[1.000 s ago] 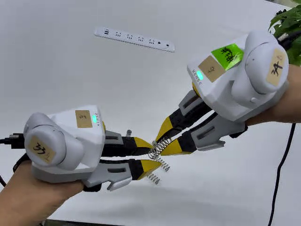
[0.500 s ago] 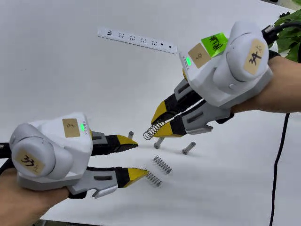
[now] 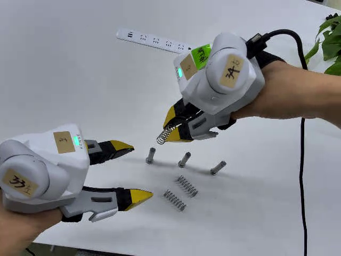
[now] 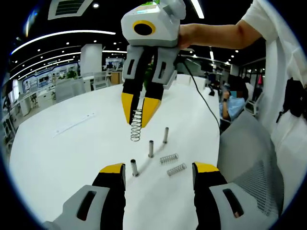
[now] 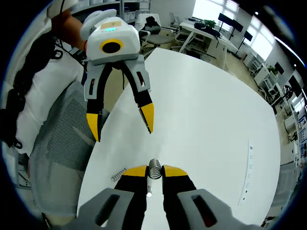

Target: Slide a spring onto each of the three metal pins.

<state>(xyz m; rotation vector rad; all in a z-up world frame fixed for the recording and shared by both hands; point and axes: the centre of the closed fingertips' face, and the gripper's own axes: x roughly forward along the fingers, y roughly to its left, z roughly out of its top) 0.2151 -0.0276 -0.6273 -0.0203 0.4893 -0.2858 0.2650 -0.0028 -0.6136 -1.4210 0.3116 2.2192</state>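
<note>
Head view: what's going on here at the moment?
A person works two handheld grippers over a white table. The right gripper has its jaws shut on a spring, held up near three upright metal pins, all bare. The left gripper hangs nearby with jaws open, holding nothing. Two more springs lie loose on the table beside the pins.

A white table [image 3: 64,80] carries a white power strip [image 3: 154,41], which lies flat near the far edge with its sockets facing up. Green plant leaves [image 3: 329,45] reach in by the table's far right corner. In the left gripper view a grey mesh chair [image 4: 254,158] stands just beside the table's edge. Farther back a seated person [image 4: 226,100] shows in an open office with other desks and long ceiling lights [image 4: 62,36].
</note>
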